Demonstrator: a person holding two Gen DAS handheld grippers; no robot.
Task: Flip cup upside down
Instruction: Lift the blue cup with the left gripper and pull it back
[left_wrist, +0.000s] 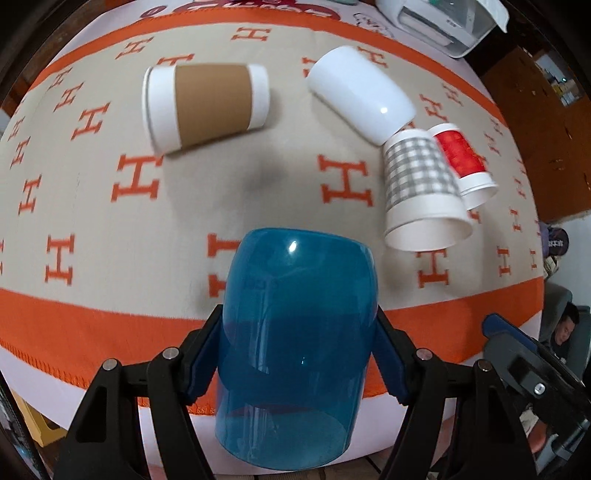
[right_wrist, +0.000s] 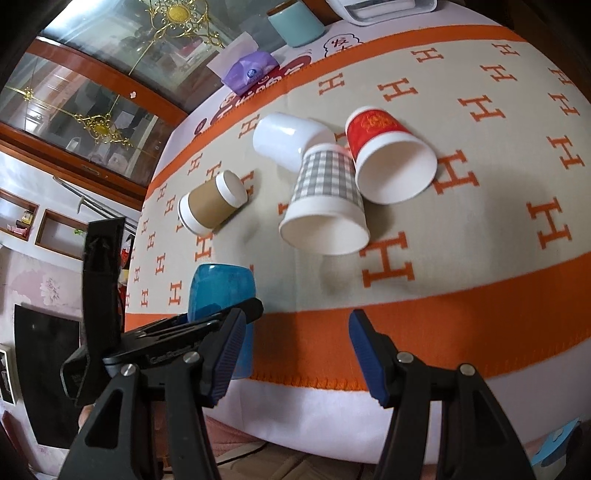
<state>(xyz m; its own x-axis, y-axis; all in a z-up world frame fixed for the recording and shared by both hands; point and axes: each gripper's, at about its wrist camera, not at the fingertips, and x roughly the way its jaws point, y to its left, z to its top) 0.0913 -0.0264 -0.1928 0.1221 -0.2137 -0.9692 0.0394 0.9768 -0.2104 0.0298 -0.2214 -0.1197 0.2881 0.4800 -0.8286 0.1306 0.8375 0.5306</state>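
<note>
My left gripper (left_wrist: 299, 354) is shut on a translucent blue cup (left_wrist: 295, 332) and holds it above the near edge of the table, its open mouth toward the camera. The blue cup (right_wrist: 221, 291) and the left gripper's body (right_wrist: 166, 347) also show at the lower left of the right wrist view. My right gripper (right_wrist: 295, 350) is open and empty over the near orange band of the cloth.
Several cups lie on their sides on the orange-and-beige H-patterned cloth (left_wrist: 147, 221): a brown-sleeved paper cup (left_wrist: 207, 103), a white cup (left_wrist: 362, 96), a grey checked cup (left_wrist: 421, 188) and a red cup (left_wrist: 461, 158). A white appliance (left_wrist: 443, 22) stands at the back right.
</note>
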